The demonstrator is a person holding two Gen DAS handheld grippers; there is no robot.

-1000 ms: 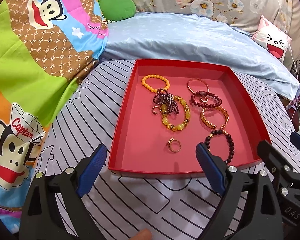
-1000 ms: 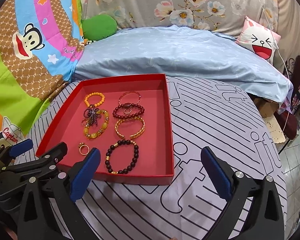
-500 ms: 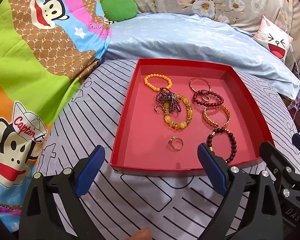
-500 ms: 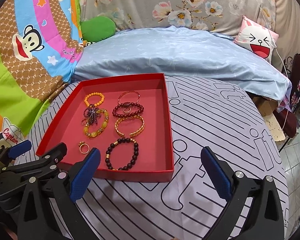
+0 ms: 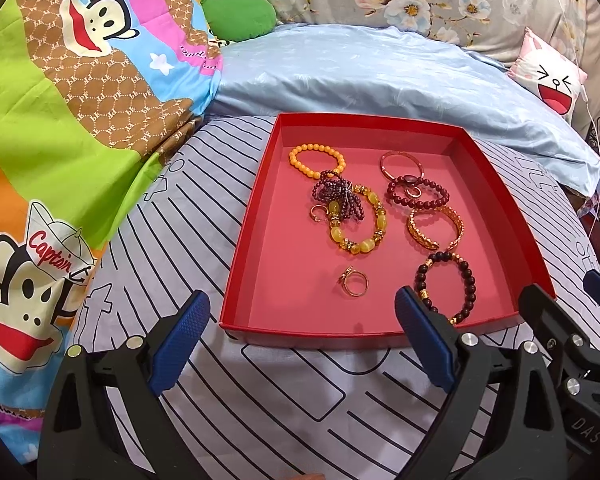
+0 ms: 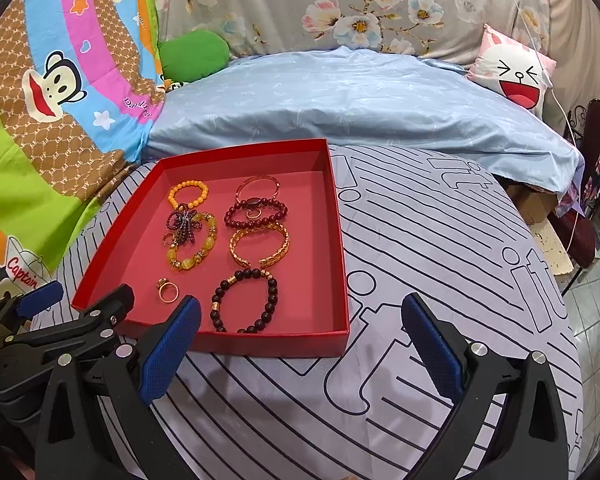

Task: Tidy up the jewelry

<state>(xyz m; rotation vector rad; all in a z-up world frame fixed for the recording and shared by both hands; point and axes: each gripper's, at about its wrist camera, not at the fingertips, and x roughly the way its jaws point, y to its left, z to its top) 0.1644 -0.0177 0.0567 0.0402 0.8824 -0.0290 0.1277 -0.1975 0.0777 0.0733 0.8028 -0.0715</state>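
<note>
A red tray (image 5: 244,248) (image 6: 340,240) lies on the striped cloth and holds several bracelets and rings. Among them are an orange bead bracelet (image 5: 316,160) (image 6: 188,196), a dark bead bracelet (image 5: 448,284) (image 6: 244,300), a gold cuff (image 5: 434,226) (image 6: 260,244) and a gold ring (image 5: 354,282) (image 6: 167,290). My left gripper (image 5: 300,340) is open just in front of the tray's near edge, holding nothing. My right gripper (image 6: 300,344) is open too, at the tray's near right corner, empty. The left gripper (image 6: 76,312) also shows in the right wrist view.
The striped cloth (image 6: 440,240) stretches to the right of the tray. A light blue quilt (image 5: 380,76) lies behind it. A cartoon-print blanket (image 5: 60,120) rises on the left. A green cushion (image 5: 240,12) and a white face pillow (image 6: 516,76) sit at the back.
Both grippers have drawn back slightly from the tray, which now sits a little farther off in both views. Nothing in the tray has moved.
</note>
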